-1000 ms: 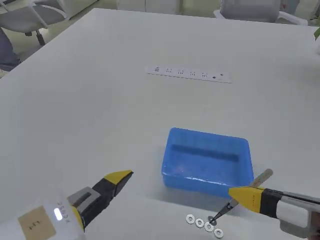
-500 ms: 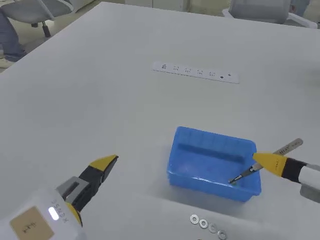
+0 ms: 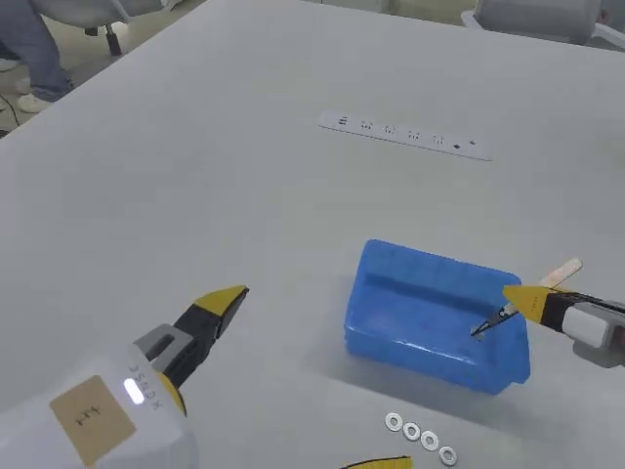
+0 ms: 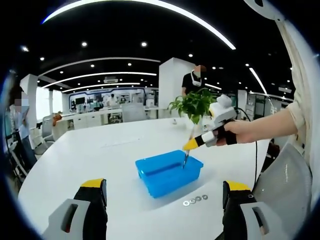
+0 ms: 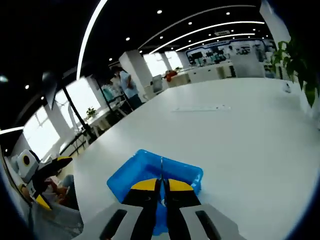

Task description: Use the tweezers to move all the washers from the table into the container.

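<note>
On the table [image 3: 195, 147], right tongs [image 3: 518, 300] clamp tweezers [image 3: 491, 320] over the container [image 3: 420, 354]; left tongs [image 4: 163, 186] gape.

**Tweezers swing from washers to container.** The right gripper [image 3: 516, 299] has left the row of washers [image 3: 420, 436] on the table [image 3: 195, 176]. A second ago the tweezers [image 3: 491, 320] were touching down among the washers, in front of the container [image 3: 391, 293]. Half a second ago the gripper had lifted and swung over the container's near right corner. Now it has edged a little farther in along the right side, and the tweezer tips point down inside the rim. The washers on the table now lie clear of the tool. Whether a washer has come along between the tips is too small to tell.
</note>
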`<move>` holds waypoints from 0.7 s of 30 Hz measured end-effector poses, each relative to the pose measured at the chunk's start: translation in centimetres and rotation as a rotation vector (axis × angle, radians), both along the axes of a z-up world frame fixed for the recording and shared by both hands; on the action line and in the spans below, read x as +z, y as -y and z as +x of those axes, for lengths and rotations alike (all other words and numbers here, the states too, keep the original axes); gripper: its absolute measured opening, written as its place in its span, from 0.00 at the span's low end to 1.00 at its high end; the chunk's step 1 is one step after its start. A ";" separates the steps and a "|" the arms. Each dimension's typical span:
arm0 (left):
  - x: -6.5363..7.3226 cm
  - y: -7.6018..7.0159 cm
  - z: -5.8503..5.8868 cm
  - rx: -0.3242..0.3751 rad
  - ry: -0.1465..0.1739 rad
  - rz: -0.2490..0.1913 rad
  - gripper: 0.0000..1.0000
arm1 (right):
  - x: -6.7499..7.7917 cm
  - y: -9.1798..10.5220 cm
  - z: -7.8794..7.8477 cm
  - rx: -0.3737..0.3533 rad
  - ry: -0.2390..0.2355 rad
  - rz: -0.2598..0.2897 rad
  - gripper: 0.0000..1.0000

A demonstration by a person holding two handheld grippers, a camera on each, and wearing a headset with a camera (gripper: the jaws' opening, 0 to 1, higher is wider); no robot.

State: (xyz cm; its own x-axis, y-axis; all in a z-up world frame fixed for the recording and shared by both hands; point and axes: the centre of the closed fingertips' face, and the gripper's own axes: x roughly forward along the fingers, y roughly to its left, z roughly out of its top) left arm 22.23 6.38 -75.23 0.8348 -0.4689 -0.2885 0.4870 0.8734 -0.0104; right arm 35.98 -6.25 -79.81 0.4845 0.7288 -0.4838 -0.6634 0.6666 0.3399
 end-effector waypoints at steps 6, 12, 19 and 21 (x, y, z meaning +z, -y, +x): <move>-0.1 -0.1 0.0 0.003 -0.004 0.002 0.99 | -0.8 -0.5 0.1 0.057 0.059 -0.059 0.02; -0.2 0.0 -0.1 0.001 -0.013 0.004 0.97 | -1.6 -0.9 -0.2 0.127 0.110 -0.137 0.03; 0.1 0.3 -0.2 -0.012 -0.005 -0.020 0.98 | -1.0 -0.6 -0.4 0.121 0.127 -0.128 0.03; 0.1 0.2 -0.2 -0.011 -0.004 -0.013 0.98 | -0.2 -0.5 -0.5 0.108 0.139 -0.107 0.03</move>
State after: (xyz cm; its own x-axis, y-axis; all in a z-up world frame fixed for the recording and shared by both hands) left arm 22.06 6.14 -75.12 0.8286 -0.4815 -0.2855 0.4963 0.8678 -0.0233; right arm 35.47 -5.74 -80.01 0.4737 0.7284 -0.4950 -0.7686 0.6163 0.1714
